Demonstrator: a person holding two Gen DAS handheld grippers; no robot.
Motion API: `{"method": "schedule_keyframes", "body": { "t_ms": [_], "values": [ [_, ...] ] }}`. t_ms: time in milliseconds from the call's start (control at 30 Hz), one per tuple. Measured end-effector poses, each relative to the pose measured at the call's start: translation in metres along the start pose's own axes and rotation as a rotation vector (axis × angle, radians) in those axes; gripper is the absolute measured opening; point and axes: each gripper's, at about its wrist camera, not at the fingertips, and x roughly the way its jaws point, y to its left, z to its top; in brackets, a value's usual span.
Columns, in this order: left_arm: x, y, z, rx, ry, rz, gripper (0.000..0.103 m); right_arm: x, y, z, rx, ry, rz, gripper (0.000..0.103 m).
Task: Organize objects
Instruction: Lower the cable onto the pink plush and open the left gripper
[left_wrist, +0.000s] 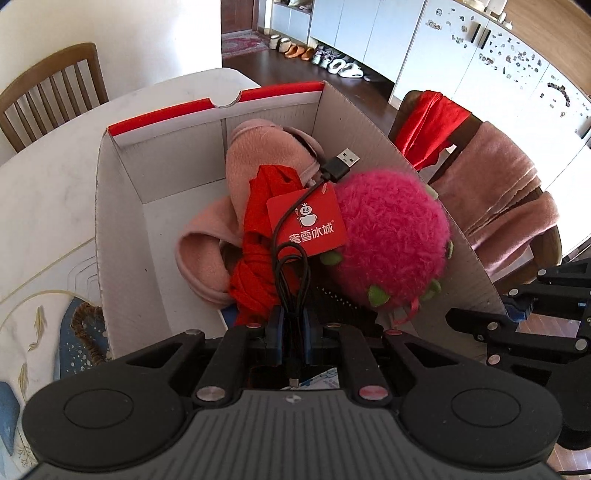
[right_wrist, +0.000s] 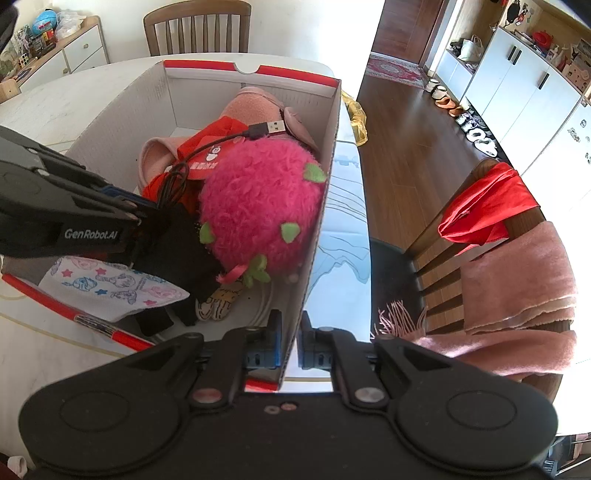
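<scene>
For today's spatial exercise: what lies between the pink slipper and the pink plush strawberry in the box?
In the left wrist view, a red ribbon, a red tag and the black USB cable lie between the slipper and the strawberry.
</scene>
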Motion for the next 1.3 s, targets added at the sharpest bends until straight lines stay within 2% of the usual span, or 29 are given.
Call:
{"method": "schedule_keyframes", "body": {
  "t_ms": [400,633,767,833,867,900,1067,1300],
  "values": [
    [-0.006,0.002,0.000,0.008,0.013,-0.024,0.013,0.000,0.000,0.000,0.001,0.000,0.000,0.007],
    [-0.025,0.009,-0.002,0.000,-0.010,-0.057,0.025,0.000,0.000,0.000,0.000,0.000,0.000,0.007],
    [-0.041,0.015,-0.002,-0.010,-0.040,-0.083,0.032,0.000,0.000,-0.001,0.000,0.000,0.000,0.007],
    [-0.049,0.018,-0.002,-0.010,-0.057,-0.081,0.043,0.000,0.000,0.000,0.000,-0.001,0.000,0.007],
    [-0.053,0.019,-0.003,-0.009,-0.070,-0.078,0.053,0.000,0.000,0.000,0.000,0.000,0.000,0.007],
    [-0.058,0.022,-0.004,-0.010,-0.086,-0.070,0.059,0.000,0.000,-0.001,0.000,-0.001,0.000,0.007],
    [-0.078,0.041,-0.007,-0.032,-0.122,-0.071,0.060,0.000,0.000,0.000,0.000,0.000,0.000,0.007],
    [-0.100,0.089,-0.009,-0.096,-0.164,0.004,0.074,0.000,0.000,0.000,0.000,0.000,-0.001,0.007]
  ]
}}
